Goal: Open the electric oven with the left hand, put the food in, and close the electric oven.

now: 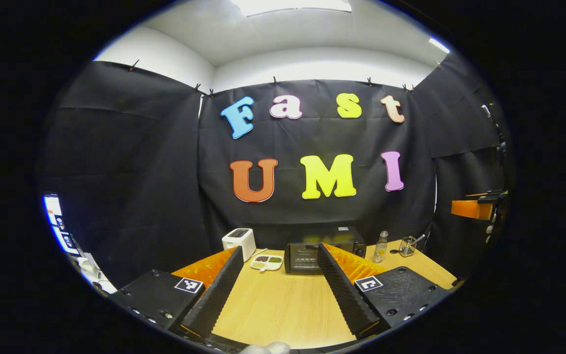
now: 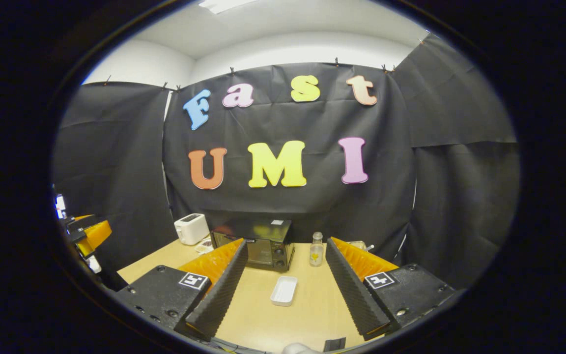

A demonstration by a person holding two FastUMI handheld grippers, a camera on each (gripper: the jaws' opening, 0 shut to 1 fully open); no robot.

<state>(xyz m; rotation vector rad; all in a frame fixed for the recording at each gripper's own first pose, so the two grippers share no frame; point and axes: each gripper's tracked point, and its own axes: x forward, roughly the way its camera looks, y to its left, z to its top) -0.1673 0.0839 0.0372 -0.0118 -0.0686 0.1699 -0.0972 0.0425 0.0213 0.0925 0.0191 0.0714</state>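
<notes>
A recording booth: black cloth walls (image 1: 130, 162) around a wooden table (image 1: 283, 305).

One oven (image 1: 323, 248), one toaster (image 1: 239, 240), one bottle (image 1: 381, 247), two dishes (image 1: 267, 262) (image 2: 284, 290).

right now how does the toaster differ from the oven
The toaster is white and the smaller of the two; the electric oven is black and wider. The toaster has its slot on top, while the oven has a front door, shut now, with knobs beside it. Both stand at the back of the wooden table, against the black cloth.
</notes>
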